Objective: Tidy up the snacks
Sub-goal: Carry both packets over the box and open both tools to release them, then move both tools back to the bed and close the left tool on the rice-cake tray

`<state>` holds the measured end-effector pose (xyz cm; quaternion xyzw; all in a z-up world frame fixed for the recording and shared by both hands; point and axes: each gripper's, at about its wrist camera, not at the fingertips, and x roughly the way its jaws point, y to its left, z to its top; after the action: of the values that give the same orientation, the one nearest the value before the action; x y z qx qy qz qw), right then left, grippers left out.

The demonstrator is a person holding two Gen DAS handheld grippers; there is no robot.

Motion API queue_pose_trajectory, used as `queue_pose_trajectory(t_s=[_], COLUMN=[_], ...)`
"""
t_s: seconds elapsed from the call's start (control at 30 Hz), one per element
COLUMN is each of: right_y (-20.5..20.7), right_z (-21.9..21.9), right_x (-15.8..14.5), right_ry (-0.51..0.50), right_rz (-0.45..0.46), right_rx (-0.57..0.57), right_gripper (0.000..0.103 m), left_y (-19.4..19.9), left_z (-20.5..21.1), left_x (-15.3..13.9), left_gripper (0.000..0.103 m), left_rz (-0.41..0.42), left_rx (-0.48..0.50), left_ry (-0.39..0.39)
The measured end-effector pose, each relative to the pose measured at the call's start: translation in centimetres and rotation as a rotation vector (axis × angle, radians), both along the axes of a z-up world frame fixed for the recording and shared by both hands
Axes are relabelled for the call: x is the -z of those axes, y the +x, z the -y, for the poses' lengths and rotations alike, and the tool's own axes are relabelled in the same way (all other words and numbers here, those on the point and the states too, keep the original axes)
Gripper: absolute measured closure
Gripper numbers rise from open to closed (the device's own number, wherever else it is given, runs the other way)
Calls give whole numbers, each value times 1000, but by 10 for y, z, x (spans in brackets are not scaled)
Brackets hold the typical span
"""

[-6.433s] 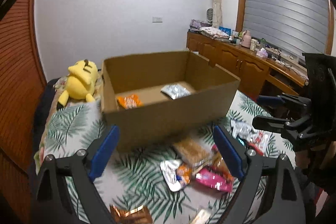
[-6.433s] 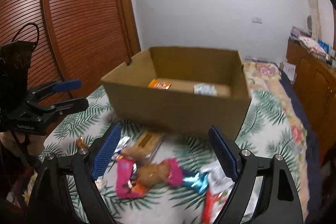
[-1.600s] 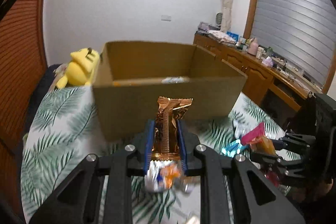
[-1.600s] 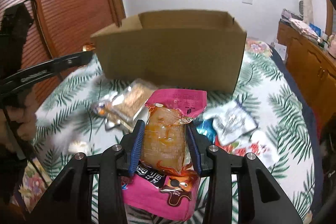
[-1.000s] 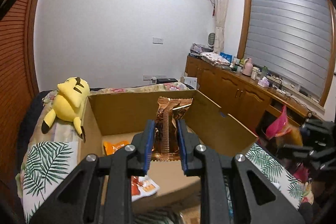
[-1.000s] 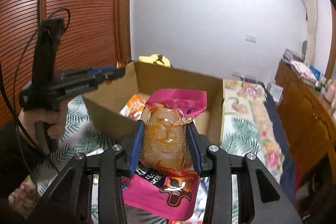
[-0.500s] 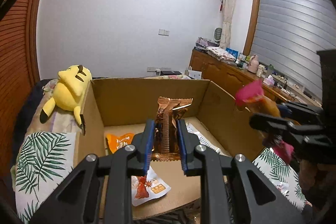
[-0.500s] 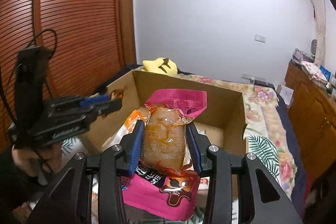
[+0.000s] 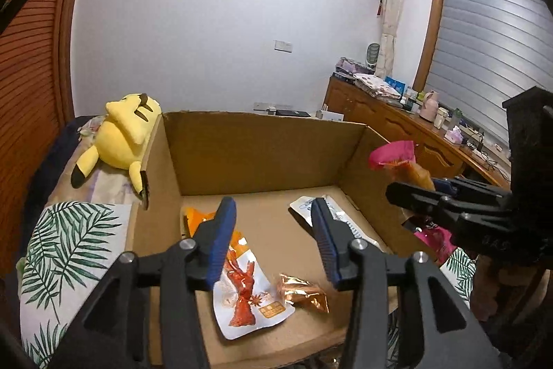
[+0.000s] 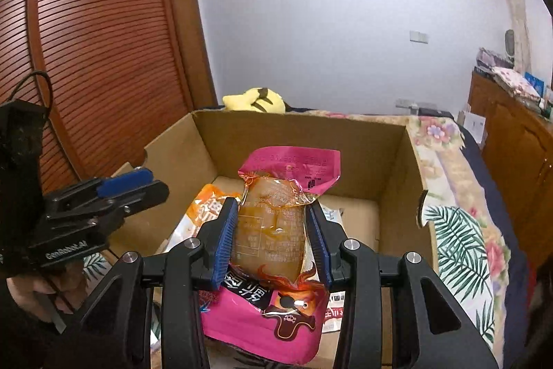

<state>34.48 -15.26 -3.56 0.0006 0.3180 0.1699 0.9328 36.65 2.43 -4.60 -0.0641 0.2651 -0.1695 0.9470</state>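
An open cardboard box [image 9: 262, 151] stands on the bed. My left gripper [image 9: 273, 234] is open and empty above its floor. A copper-foil snack [image 9: 304, 293] lies on the box floor below it, next to a white packet with a red print [image 9: 249, 303], an orange packet [image 9: 197, 218] and a white-silver packet [image 9: 342, 223]. My right gripper [image 10: 273, 241] is shut on a pink packet with a brown snack [image 10: 273, 230] and holds it above the box [image 10: 397, 161]. It also shows in the left wrist view [image 9: 401, 161].
A yellow plush toy [image 9: 121, 134] lies against the box's far left corner. A palm-leaf sheet [image 9: 65, 244] covers the bed. A wooden cabinet [image 9: 397, 120] with clutter runs along the right wall. A slatted wooden door [image 10: 86, 57] stands at left.
My left gripper has opened and the copper-foil snack has dropped onto the box floor. My right gripper has moved further over the box with the pink packet.
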Motion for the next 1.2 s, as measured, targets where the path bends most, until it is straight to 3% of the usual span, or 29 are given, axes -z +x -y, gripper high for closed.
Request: queue_pose_trajectory(t_s=[0.33, 0.53, 0.8, 0.87, 0.93, 1.2], right_y=[8, -2, -44, -54, -66, -105], right_z=[4, 5, 2, 4, 6, 26], right_x=[15, 9, -22, -28, -33, -31], right_ry=[15, 4, 11, 17, 15, -18], right_rz=[-31, 19, 100, 108, 112, 89], right_rx=[3, 0, -25, -28, -30, -2], right_gripper=[58, 58, 58, 58, 57, 52], left_y=[-4, -5, -8, -9, -12, -20], left_z=[4, 6, 16, 18, 20, 26], left_x=[2, 4, 7, 7, 6, -5], left_gripper=[53, 48, 39, 34, 20, 18], left_rz=[17, 25, 45, 52, 68, 74], left_rx=[-2, -2, 9, 14, 10, 39], left_ry=[43, 69, 115, 118, 123, 123])
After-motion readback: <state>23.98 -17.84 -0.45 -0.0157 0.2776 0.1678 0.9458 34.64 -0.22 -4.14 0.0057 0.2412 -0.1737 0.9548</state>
